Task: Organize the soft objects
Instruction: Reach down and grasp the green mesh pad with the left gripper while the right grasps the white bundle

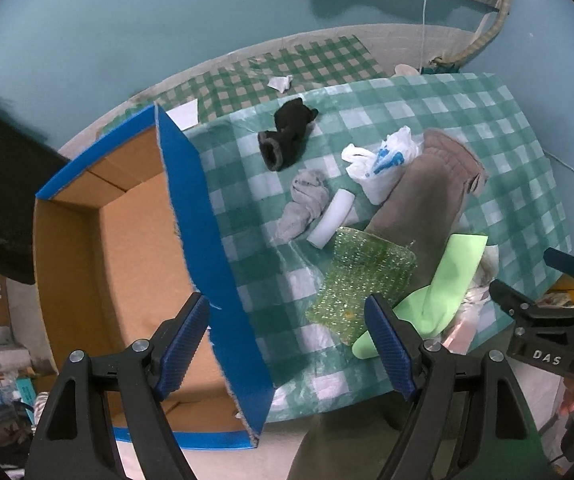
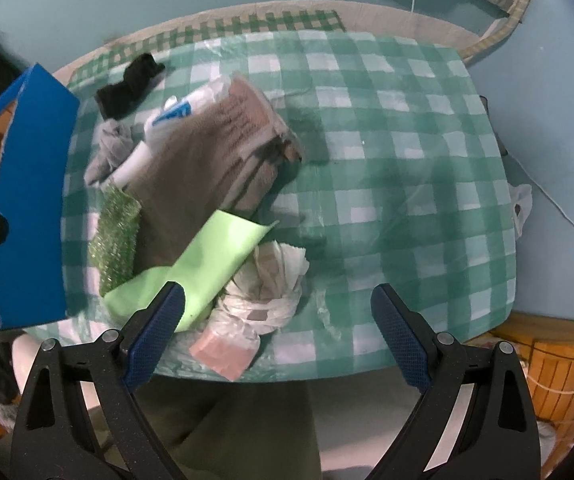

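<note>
Soft things lie on a green checked tablecloth point(image 1: 487, 120): a black sock point(image 1: 289, 136), a grey knotted cloth point(image 1: 305, 204), a white foam roll point(image 1: 333, 218), a white plastic bag point(image 1: 383, 164), a brown cloth point(image 1: 427, 200), a green glitter sponge point(image 1: 361, 284) and a light green sheet point(image 1: 443, 292). An open cardboard box with blue walls point(image 1: 203, 248) stands at the left. My left gripper point(image 1: 289, 346) is open above the box's right wall. My right gripper point(image 2: 279, 332) is open and empty above crumpled white paper point(image 2: 275, 276) and a pink sponge point(image 2: 225, 354).
The right gripper's body point(image 1: 555, 320) shows at the right edge of the left wrist view. The right part of the tablecloth point(image 2: 407, 160) is bare. A second checked cloth point(image 1: 287, 68) lies behind, against a teal wall. A wooden crate point(image 2: 547, 360) stands below the table's right edge.
</note>
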